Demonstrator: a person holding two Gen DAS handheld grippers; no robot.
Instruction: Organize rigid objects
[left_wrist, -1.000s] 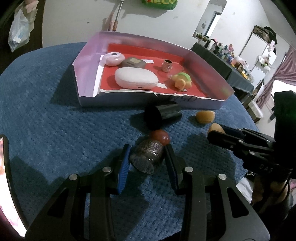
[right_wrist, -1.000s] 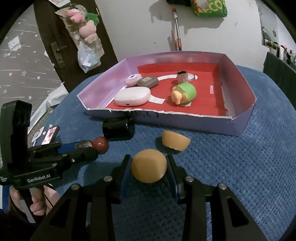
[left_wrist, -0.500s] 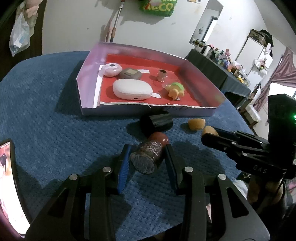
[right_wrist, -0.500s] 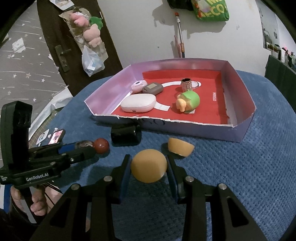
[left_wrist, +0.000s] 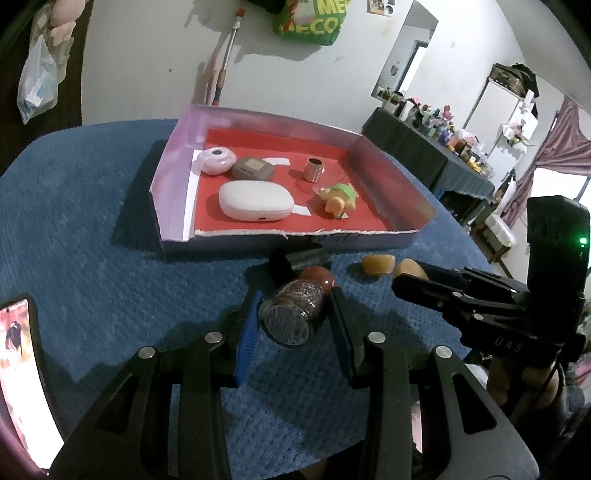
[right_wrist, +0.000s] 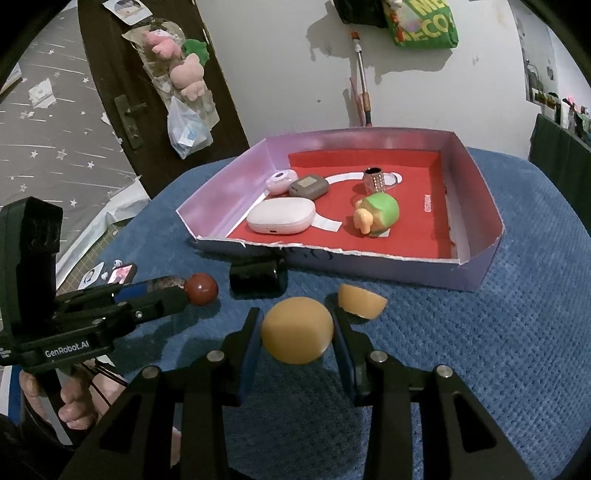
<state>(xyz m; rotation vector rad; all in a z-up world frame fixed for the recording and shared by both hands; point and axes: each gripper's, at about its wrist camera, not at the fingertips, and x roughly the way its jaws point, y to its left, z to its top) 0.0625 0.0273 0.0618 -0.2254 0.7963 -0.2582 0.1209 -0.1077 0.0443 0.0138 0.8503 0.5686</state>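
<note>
We see the left gripper (left_wrist: 293, 319) angled down over the nubby blue cloth (left_wrist: 92, 258), jaws pinching a glittery cylindrical bottle (left_wrist: 293, 314) with a glossy red ball cap (right_wrist: 201, 288). The right gripper (right_wrist: 297, 330), likewise tilted, clamps a smooth tan dome (right_wrist: 297, 329); its twin (right_wrist: 362, 301) lies just ahead, before the red-floored cardboard tray (right_wrist: 476, 177). "GenRobot.AI" marks the left gripper's body.
</note>
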